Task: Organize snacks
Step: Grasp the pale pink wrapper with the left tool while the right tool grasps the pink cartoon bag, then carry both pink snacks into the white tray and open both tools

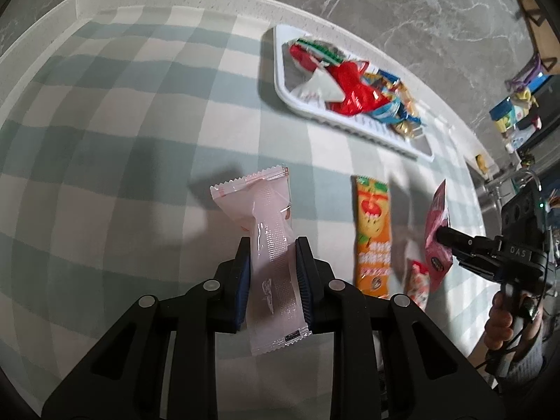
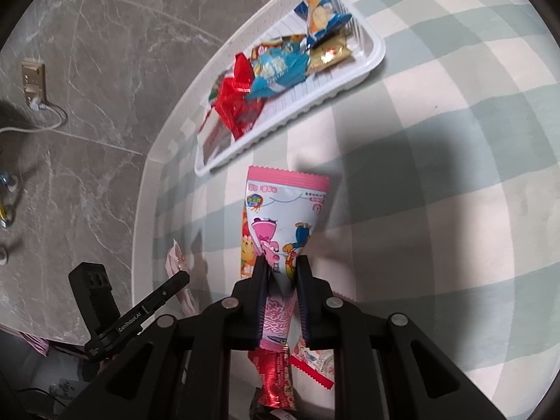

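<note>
From the left wrist, the left gripper (image 1: pixel 273 280) was clamped on a pale pink packet (image 1: pixel 266 231), held clear of the checked cloth (image 1: pixel 105 140), likely bound for the white tray (image 1: pixel 280 80) near the counter's far edge. An orange packet (image 1: pixel 372 234) lay loose alongside.

From the right wrist, the right gripper (image 2: pixel 282 280) pinched a cartoon-printed pink packet (image 2: pixel 283 210) just short of the tray's near corner; only here did a red packet (image 2: pixel 274 378) show beneath it.

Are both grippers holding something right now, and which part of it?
Yes. Left gripper pinches the pale pink packet across its lower half. Right gripper pinches the pink cartoon packet across its lower middle.
</note>
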